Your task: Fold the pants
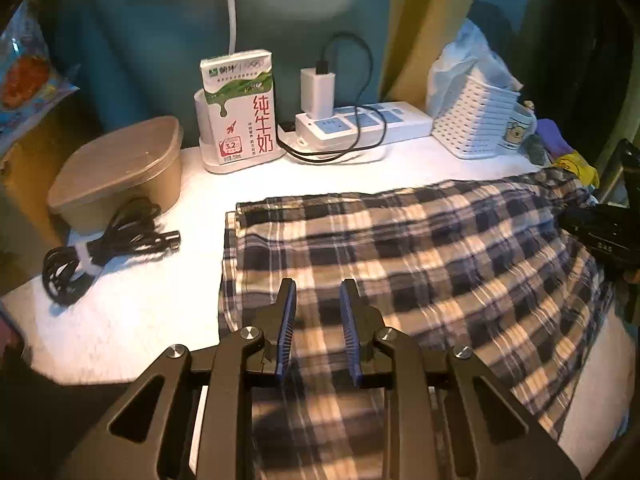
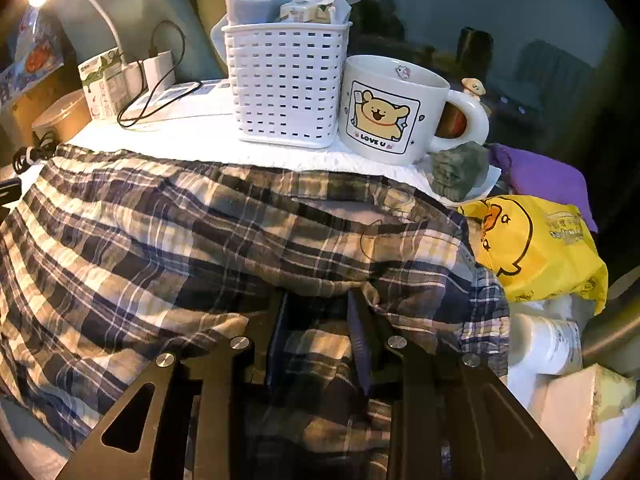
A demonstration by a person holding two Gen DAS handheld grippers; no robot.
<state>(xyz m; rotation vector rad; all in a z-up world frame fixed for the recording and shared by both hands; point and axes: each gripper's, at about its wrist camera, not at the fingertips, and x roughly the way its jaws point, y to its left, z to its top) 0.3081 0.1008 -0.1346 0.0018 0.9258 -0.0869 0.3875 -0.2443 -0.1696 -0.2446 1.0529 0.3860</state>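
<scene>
Blue, white and tan plaid pants (image 1: 400, 240) lie spread across the white table (image 1: 140, 312), with their near part hanging over the front edge. My left gripper (image 1: 318, 286) hovers over the pants' left part, its blue pads (image 1: 289, 320) apart with nothing pinched between them. In the right wrist view the pants (image 2: 200, 220) are bunched near their right end. My right gripper (image 2: 320, 300) is pushed into that fold and shut on the cloth, which covers its fingertips. The right gripper (image 1: 600, 232) also shows at the right edge of the left wrist view, with cloth gathered toward it.
Along the back stand a brown lidded box (image 1: 120, 168), a milk carton (image 1: 240, 108), a power strip (image 1: 360, 124), a white basket (image 2: 284, 84) and a bear mug (image 2: 392, 108). A coiled black cable (image 1: 100, 248) lies left. A yellow bag (image 2: 536, 248) sits right of the pants.
</scene>
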